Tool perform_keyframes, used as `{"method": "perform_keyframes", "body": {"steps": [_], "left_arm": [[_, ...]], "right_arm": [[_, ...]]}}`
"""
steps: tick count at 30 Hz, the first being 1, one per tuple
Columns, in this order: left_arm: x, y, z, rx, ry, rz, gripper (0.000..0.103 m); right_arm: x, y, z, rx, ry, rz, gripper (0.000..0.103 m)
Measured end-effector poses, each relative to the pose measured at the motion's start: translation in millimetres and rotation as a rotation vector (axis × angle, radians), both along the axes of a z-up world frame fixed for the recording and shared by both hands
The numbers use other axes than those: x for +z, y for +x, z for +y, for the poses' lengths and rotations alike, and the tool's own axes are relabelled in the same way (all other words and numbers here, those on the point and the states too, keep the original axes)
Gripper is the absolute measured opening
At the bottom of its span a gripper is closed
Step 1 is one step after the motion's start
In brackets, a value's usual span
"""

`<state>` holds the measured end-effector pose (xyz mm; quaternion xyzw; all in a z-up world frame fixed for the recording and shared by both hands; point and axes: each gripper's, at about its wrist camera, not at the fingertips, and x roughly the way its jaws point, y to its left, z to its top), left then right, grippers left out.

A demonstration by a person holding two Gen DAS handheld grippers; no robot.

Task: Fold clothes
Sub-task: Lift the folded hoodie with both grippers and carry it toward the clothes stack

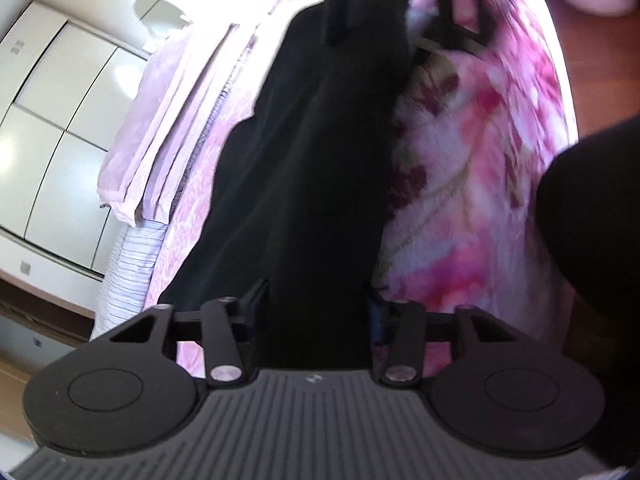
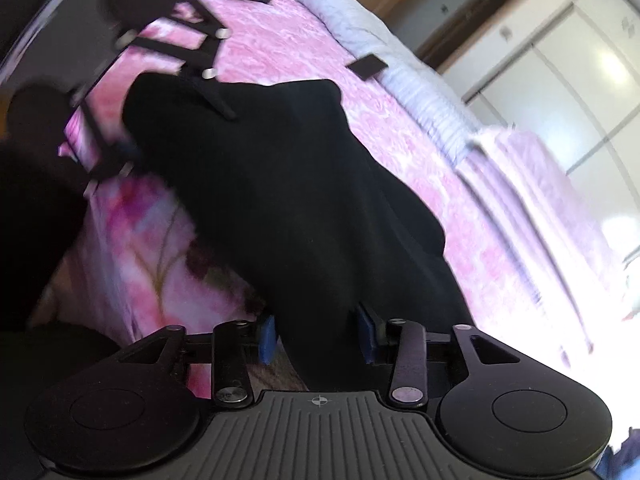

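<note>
Now both tools, left tool (image 1: 316, 312) and right tool (image 2: 318, 334), each pinching the black garment (image 1: 320, 152) over the pink bedspread (image 1: 472, 160).

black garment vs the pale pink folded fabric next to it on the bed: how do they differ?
Colour: the black garment is plain black; the pale pink folded fabric is light pink.
Pose: the garment stretches out long between the left gripper and right gripper; the pink fabric lies in flat stacked layers.
Contact: the garment runs between both grippers' fingers; nothing touches the pink fabric.
Shared: both lie on the pink bedspread.
</note>
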<state>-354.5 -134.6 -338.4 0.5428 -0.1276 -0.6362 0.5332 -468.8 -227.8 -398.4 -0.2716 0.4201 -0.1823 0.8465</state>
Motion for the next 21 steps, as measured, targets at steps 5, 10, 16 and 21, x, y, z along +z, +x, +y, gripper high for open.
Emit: {"method": "perform_keyframes", "body": {"steps": [5,10,16,21], "left_arm": [[16.7,14.9,-0.1,-0.003,0.0,0.095,0.036],[8.5,7.9,3.0,0.003,-0.016,0.061,0.043],[-22.1,-14.4,9.0,-0.001,-0.054,-0.164,0.053],[-25.4,-19.2,2.3,0.01,-0.029,-0.218,0.041]], "right_arm": [[-29.5,-4.8,11.7,0.044,-0.187,0.033,0.068],[-38.6,4.4,-7.0,0.014,-0.227,0.039,0.059],[-24.7,3.9,-6.6,0.02,-0.208,0.003,0.032],[-23.6,5.3,3.0,0.034,-0.272,0.006,0.032]]}}
